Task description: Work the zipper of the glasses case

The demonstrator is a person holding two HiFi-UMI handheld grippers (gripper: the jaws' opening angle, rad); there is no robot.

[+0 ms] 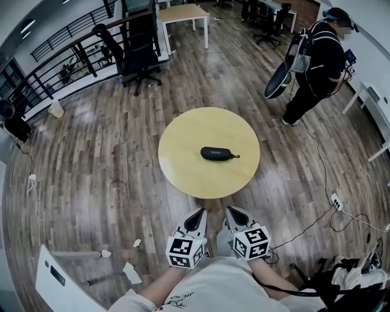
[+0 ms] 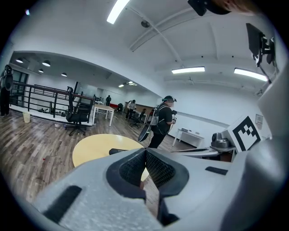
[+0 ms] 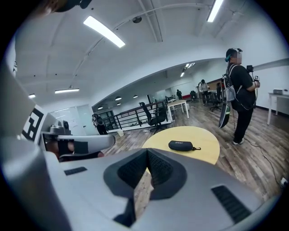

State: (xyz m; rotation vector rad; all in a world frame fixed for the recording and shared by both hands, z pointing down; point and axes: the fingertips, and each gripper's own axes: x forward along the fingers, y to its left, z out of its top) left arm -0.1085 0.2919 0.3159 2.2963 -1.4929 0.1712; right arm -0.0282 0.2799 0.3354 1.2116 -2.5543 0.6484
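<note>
A black zippered glasses case [image 1: 218, 153] lies flat near the middle of a round yellow table [image 1: 183, 152], its zipper pull [image 1: 236, 156] pointing right. Both grippers hang close to my body, short of the table's near edge. The left gripper [image 1: 200, 211] and the right gripper [image 1: 230, 210] are each shut on nothing. In the left gripper view the left gripper [image 2: 145, 151] hides most of the case [image 2: 116, 151], which rests on the table [image 2: 90, 151]. The right gripper view shows the right gripper [image 3: 147, 152] below the whole case [image 3: 180, 145] on the table [image 3: 205, 146].
A person [image 1: 317, 61] with a backpack stands on the wood floor beyond the table at the right. A black office chair [image 1: 137, 55] and a wooden desk [image 1: 183, 13] stand at the back. Cables and a power strip [image 1: 334, 201] lie at the right, paper scraps [image 1: 131, 271] at the lower left.
</note>
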